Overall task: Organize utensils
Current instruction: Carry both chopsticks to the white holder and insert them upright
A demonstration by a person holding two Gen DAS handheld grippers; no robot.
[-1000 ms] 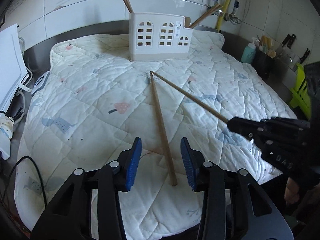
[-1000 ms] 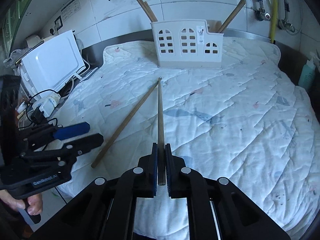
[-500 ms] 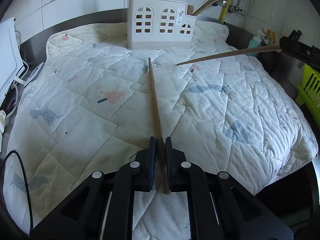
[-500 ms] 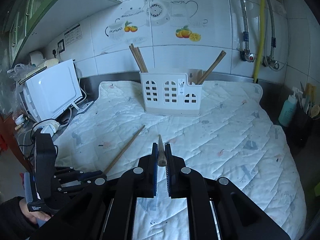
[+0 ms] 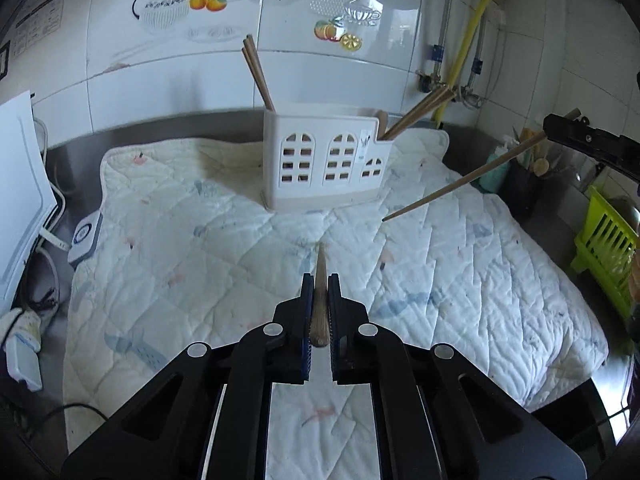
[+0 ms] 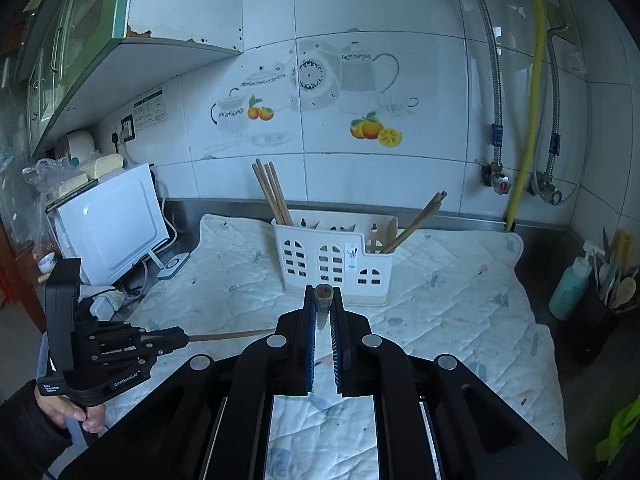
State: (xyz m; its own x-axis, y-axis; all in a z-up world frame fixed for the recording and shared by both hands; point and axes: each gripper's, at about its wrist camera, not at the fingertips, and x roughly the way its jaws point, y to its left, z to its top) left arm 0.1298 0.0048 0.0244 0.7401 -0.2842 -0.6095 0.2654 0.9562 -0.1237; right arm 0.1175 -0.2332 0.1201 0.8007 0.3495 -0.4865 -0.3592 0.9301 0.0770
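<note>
Above the quilted mat [image 5: 200, 260], left gripper [image 5: 320, 292] clamps one chopstick [image 5: 320, 304], foreshortened, tip toward the far white holder [image 5: 324, 168]. Right gripper [image 6: 323, 300] pinches another chopstick [image 6: 323, 298]; only its butt end shows there.

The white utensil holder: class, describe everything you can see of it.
The white utensil holder looks like moulded plastic. Its front wall has arched, window-like cut-outs, and its right end steps down to a lower compartment. It stands upright on the quilted mat, near the tiled wall. Wooden chopsticks lean out of its left end, and more chopsticks lean out of the low right compartment. Neither claw touches it.
</note>
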